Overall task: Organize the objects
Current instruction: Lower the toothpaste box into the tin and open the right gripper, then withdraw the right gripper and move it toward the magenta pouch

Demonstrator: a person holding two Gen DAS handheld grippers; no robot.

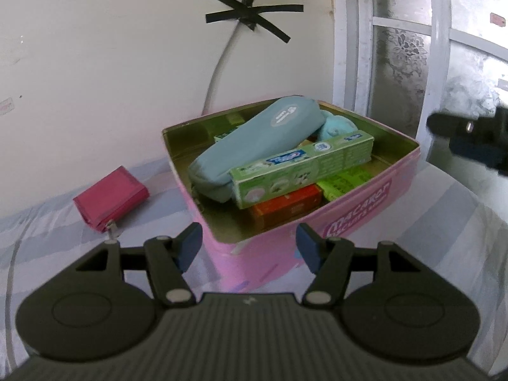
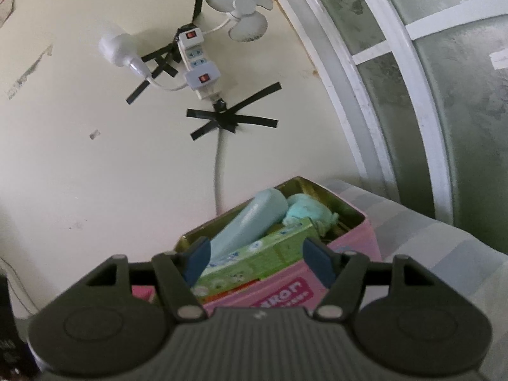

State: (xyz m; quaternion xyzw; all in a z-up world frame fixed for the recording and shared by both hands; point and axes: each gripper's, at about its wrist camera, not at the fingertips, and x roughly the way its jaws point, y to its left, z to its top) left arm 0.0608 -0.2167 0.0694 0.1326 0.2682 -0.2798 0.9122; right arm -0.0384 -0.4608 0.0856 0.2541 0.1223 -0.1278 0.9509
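Observation:
A pink tin box [image 1: 358, 203] stands open on the striped cloth. It holds a blue pouch [image 1: 254, 146], a green toothpaste carton [image 1: 301, 171], an orange carton [image 1: 285, 208], a light green packet [image 1: 344, 181] and a turquoise soft toy [image 1: 336, 127]. A red wallet [image 1: 111, 198] lies on the cloth left of the tin. My left gripper [image 1: 249, 247] is open and empty, just in front of the tin's near corner. My right gripper [image 2: 260, 262] is open and empty, above the tin's [image 2: 358, 238] near edge; it also shows at the right edge of the left wrist view [image 1: 470, 139].
The wall behind carries a taped grey cable [image 1: 219, 70], a power strip [image 2: 197, 63] and a small white fan [image 2: 241, 9]. A white-framed frosted window [image 1: 400, 47] stands to the right. The striped cloth [image 1: 444, 228] covers the surface.

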